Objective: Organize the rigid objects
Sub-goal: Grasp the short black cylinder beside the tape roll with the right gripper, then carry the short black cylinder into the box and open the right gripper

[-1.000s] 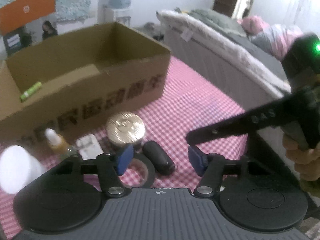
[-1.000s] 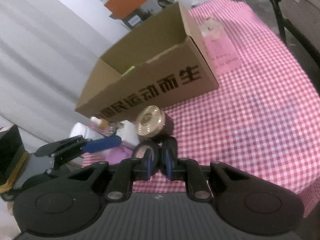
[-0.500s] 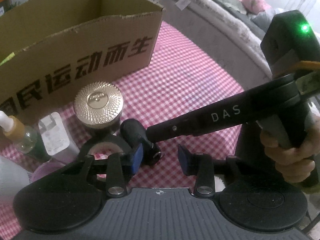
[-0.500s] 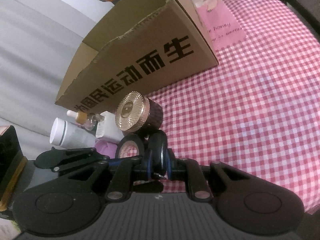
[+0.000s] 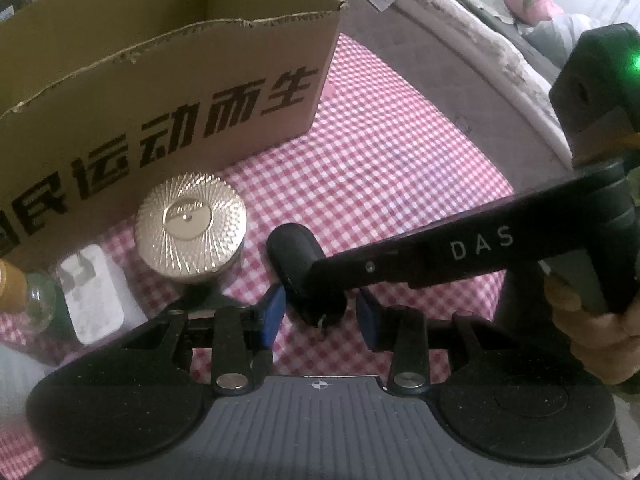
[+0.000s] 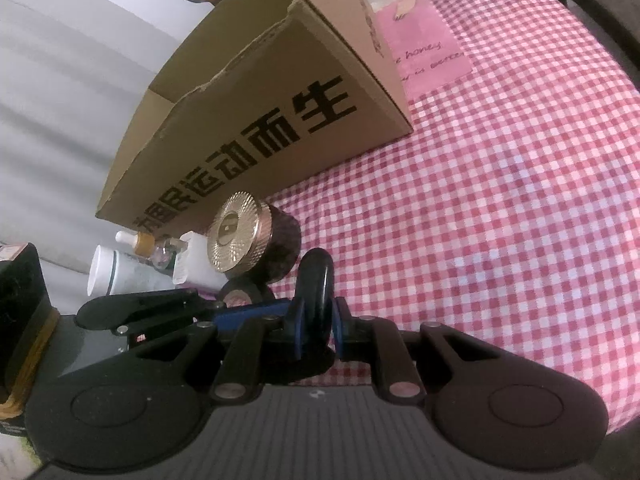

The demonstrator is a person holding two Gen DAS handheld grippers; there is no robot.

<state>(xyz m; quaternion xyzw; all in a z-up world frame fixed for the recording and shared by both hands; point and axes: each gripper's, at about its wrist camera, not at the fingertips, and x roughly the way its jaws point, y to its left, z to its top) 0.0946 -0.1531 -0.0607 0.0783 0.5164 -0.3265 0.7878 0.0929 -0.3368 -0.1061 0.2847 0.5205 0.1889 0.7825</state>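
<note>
A small black oval case [image 6: 317, 280] stands on edge between my right gripper's [image 6: 318, 332] blue pads, which are shut on it; it also shows in the left wrist view [image 5: 294, 248]. My left gripper [image 5: 320, 316] is open, its pads on either side of the case and the right gripper's fingers [image 5: 384, 268]. A gold-lidded jar [image 5: 191, 227] stands just left of the case, also seen in the right wrist view [image 6: 240, 238]. An open cardboard box [image 5: 168, 92] with black characters stands behind.
A white charger [image 5: 90, 292], a dropper bottle [image 5: 24, 296], a white tube [image 6: 116, 276] and a black tape roll [image 6: 240, 298] crowd the left. The pink checked tablecloth [image 6: 500, 200] stretches right. A grey sofa [image 5: 460, 32] lies beyond the table.
My right gripper came in and shut on the black case, then tipped it up on edge. My left gripper dropped low and closer to the case.
</note>
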